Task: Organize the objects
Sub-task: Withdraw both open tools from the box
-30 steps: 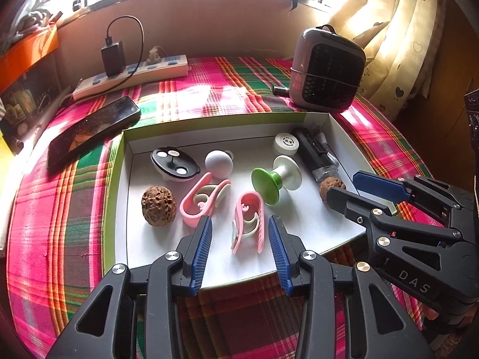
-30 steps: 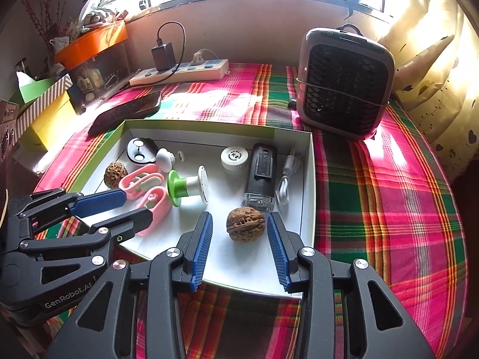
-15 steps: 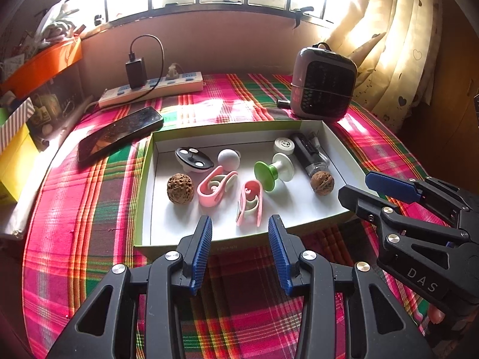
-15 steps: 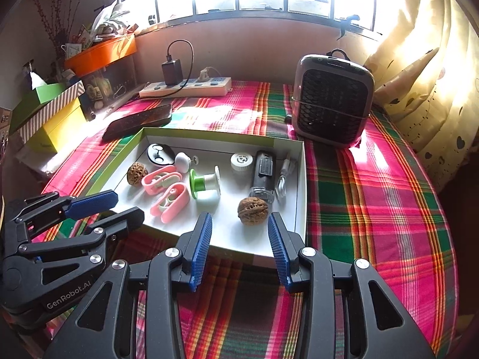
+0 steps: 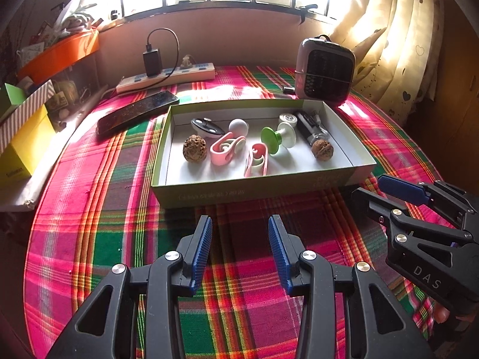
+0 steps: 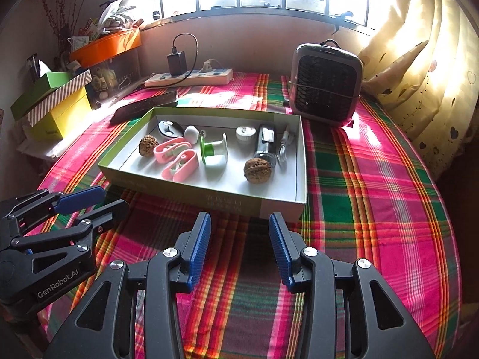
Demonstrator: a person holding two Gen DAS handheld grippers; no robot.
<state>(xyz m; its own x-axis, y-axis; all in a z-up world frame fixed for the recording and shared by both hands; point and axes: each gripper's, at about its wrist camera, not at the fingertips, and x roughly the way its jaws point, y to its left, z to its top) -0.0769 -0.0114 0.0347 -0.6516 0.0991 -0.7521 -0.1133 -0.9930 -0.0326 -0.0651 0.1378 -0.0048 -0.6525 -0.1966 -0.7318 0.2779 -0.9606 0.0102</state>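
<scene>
Box: a shallow green box (image 5: pixel 254 191) with a white inside lies on the plaid cloth (image 5: pixel 113 197), in the middle of the table, just beyond both grippers.
Contents, left side: a rough walnut (image 5: pixel 195 148), a black oval piece (image 5: pixel 206 126) with white dots, a white ball (image 5: pixel 238 126).
Contents, middle: two pink clips (image 5: pixel 226 148) and (image 5: pixel 256 160) side by side, then a green and white spool (image 5: pixel 278 138) on its side.
Contents, right side: a white round cap (image 5: pixel 288 118), a black device (image 5: pixel 308 125), and a second walnut (image 5: pixel 322 150) touching the device's near end.
Left gripper (image 5: pixel 239 245): released, jaws apart, nothing between them, over bare cloth before the box's near wall.
Right gripper (image 6: pixel 239 243): also released and empty, over the cloth near the box's near right corner.
Behind box: a phone (image 5: pixel 137 110) at the far left corner, a power strip (image 5: pixel 167 77) with a black charger, a small heater (image 5: pixel 324 73) at the far right.
Left edge: a yellow box (image 6: pixel 60 110) beside the table.
</scene>
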